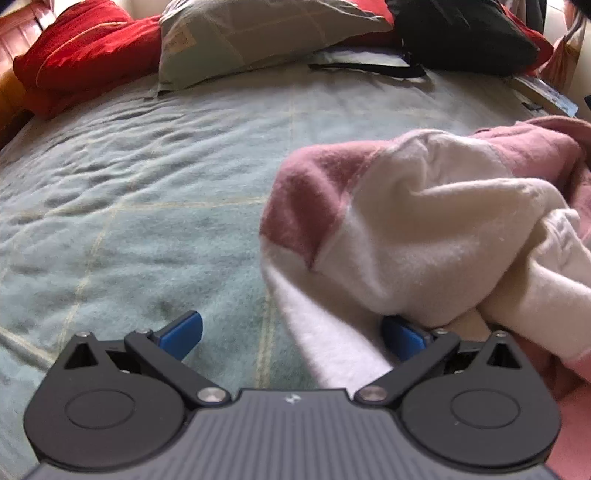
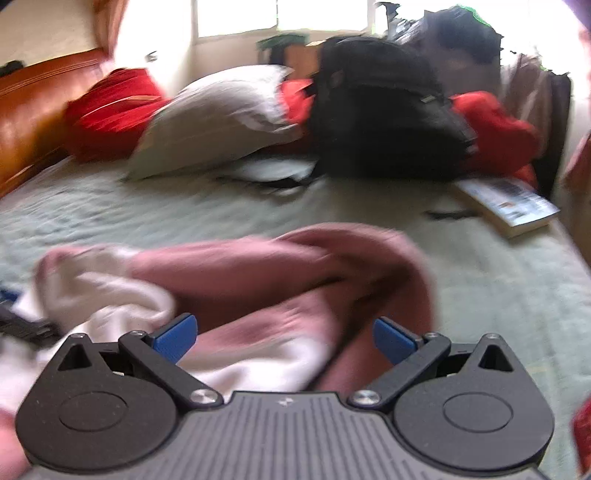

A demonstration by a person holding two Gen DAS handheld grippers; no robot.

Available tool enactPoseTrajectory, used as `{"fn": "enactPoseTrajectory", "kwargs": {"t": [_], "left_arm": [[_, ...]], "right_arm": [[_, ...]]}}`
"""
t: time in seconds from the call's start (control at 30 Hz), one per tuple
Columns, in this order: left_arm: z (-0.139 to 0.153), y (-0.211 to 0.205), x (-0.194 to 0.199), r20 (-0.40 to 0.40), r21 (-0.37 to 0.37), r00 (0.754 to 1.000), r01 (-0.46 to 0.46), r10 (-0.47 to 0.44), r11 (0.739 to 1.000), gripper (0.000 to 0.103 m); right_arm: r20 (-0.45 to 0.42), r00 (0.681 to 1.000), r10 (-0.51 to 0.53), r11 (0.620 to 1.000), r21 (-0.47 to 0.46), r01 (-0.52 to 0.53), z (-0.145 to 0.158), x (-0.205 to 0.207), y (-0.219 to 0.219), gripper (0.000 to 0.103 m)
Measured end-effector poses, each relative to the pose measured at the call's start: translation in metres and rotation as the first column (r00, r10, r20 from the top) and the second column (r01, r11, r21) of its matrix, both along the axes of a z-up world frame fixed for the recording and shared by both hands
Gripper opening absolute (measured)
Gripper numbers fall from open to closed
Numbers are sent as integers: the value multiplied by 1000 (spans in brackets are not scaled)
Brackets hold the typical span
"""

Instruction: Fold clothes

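Pink-and-white garment (image 1: pixel 424 229) lies crumpled on the green bedspread (image 1: pixel 147 184), well short of the grey pillow (image 1: pixel 258 33); left gripper (image 1: pixel 291 336) released, white fold draped between its fingers, right gripper (image 2: pixel 284 338) released over the pink part.

A wide bed covered in a wrinkled pale green blanket with thin yellowish grid lines (image 1: pixel 147 177) fills the room's middle. At its head stands a glossy brown wooden headboard (image 2: pixel 33 122), with a bright red pillow (image 2: pixel 110 110) against it. A grey-beige pillow (image 2: pixel 221 122) leans beside a bulky black backpack (image 2: pixel 384 122). A thick paperback book (image 2: pixel 513 206) lies near the bed's far edge. Daylight glares through a window in the cream wall (image 2: pixel 280 16).
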State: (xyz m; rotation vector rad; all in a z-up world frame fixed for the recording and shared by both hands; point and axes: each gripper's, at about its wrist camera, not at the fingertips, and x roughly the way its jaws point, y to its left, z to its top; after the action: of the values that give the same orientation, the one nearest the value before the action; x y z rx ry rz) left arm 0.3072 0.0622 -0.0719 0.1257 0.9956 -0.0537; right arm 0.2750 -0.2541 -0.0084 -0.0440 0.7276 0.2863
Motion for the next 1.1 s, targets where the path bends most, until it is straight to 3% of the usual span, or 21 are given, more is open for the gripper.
{"fn": "enactPoseTrajectory", "kwargs": {"t": [0.2, 0.43, 0.63, 0.83, 0.97, 1.03, 1.1], "left_arm": [[2, 9, 11, 29, 27, 999, -33, 32, 999, 103], [4, 24, 24, 71, 70, 993, -95, 90, 993, 103], [8, 37, 34, 47, 4, 993, -112, 112, 994, 102], [23, 7, 11, 82, -16, 995, 50, -48, 999, 102], [25, -25, -4, 103, 10, 977, 184, -184, 983, 102], [19, -38, -3, 124, 57, 972, 194, -200, 979, 102], [13, -43, 1, 139, 56, 972, 184, -191, 981, 102]], "right_arm": [[-77, 989, 127, 992, 15, -127, -8, -19, 36, 103], [-97, 985, 141, 989, -28, -144, -12, -31, 44, 103], [-96, 987, 126, 992, 10, -126, -7, -32, 34, 103], [-95, 989, 110, 994, 32, -108, -7, -30, 30, 103], [-98, 989, 108, 994, 39, -105, -10, -29, 32, 103], [-96, 989, 108, 994, 39, -105, -10, -30, 32, 103], [-95, 990, 105, 994, 50, -101, -9, -30, 30, 103]]}}
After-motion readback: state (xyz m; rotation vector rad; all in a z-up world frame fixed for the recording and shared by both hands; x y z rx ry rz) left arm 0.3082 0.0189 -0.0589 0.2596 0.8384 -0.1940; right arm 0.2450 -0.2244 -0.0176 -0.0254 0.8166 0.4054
